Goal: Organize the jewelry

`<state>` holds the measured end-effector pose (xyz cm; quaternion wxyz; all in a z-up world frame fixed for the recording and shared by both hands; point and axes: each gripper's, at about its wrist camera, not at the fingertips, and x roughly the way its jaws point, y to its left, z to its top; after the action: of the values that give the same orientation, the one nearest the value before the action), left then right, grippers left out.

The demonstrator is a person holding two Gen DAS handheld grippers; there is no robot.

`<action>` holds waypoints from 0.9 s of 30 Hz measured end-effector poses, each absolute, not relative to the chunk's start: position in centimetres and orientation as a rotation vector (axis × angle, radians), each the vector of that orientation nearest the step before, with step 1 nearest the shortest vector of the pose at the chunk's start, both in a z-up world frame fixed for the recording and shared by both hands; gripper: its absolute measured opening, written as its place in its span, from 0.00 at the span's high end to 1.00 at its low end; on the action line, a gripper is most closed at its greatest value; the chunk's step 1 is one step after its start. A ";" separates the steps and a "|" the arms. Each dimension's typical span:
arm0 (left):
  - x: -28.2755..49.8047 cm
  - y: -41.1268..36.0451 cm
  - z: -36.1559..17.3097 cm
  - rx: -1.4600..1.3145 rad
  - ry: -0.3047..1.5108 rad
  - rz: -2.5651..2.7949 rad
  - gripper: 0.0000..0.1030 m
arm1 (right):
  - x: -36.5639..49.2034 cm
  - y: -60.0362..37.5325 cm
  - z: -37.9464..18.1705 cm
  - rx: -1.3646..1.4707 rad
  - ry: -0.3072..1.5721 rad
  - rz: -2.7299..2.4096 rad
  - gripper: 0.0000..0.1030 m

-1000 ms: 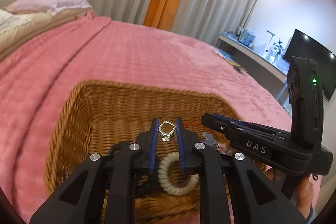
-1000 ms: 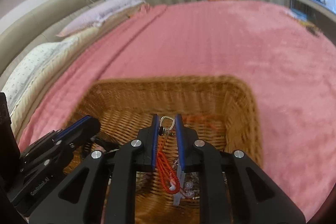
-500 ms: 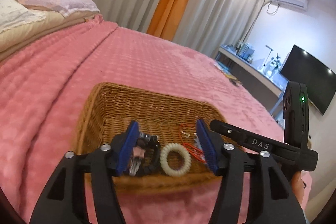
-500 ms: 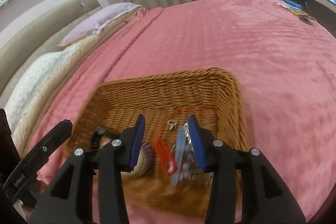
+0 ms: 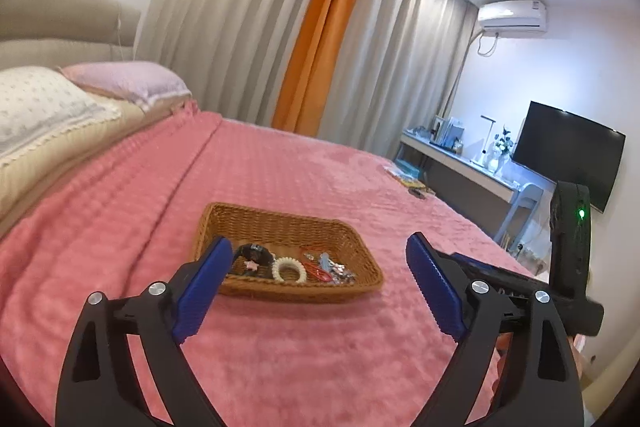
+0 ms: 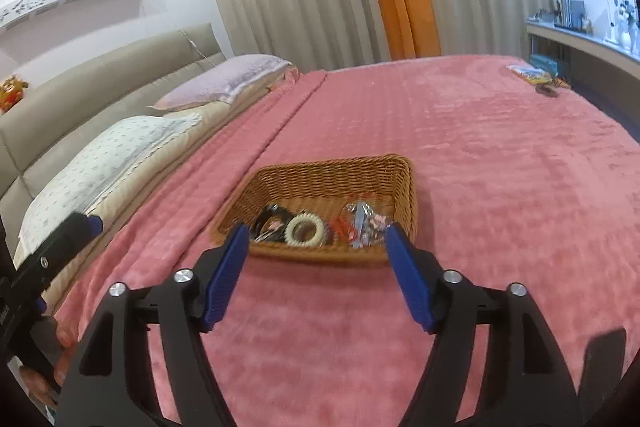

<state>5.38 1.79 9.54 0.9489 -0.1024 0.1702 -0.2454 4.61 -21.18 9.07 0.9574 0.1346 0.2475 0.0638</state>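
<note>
Jewelry is all in the wicker basket [image 6: 404, 187], which sits mid-bed on the pink blanket [image 6: 500, 155]. Contents bunched at the near end: black piece [image 6: 272, 217] on the left w/ a small pink star by it, cream coil ring [image 6: 306, 230] in the middle, red cord [image 6: 340, 225] and a clump of silvery/blue bits [image 6: 366, 221] on the right. Far half of the basket is bare weave.

Progress, as a judgement: looks about done. No loose pieces on the blanket near the basket; a few small items lie well apart at the bed's far edge, too small to ID, maybe not part of the job. Pieces are grouped but touching, so finer sorting could be left.

Left gripper [image 5: 318, 285]: fingers wide and opening, nothing between them, nothing touched; it hangs above the blanket, short of the basket. Right gripper [image 6: 314, 267]: same, fingers apart and opening, empty, clear of the basket rim.
</note>
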 end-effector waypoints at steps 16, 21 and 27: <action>1.2 0.6 2.6 -0.070 0.252 -0.228 0.10 | -1.6 -19.3 3.9 0.107 0.288 -0.031 0.17; 2.4 -0.5 -0.1 -0.015 0.265 -0.184 0.10 | 0.1 -19.3 1.3 0.109 0.332 -0.038 0.16; 3.0 -0.7 -1.3 -0.011 0.309 -0.180 0.10 | 1.2 -20.0 -0.5 0.127 0.378 -0.033 0.16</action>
<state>2.96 -0.73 -1.32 0.9841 -0.0054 0.1537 -0.0894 1.19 -19.98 -0.45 0.9800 0.0629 0.1879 -0.0164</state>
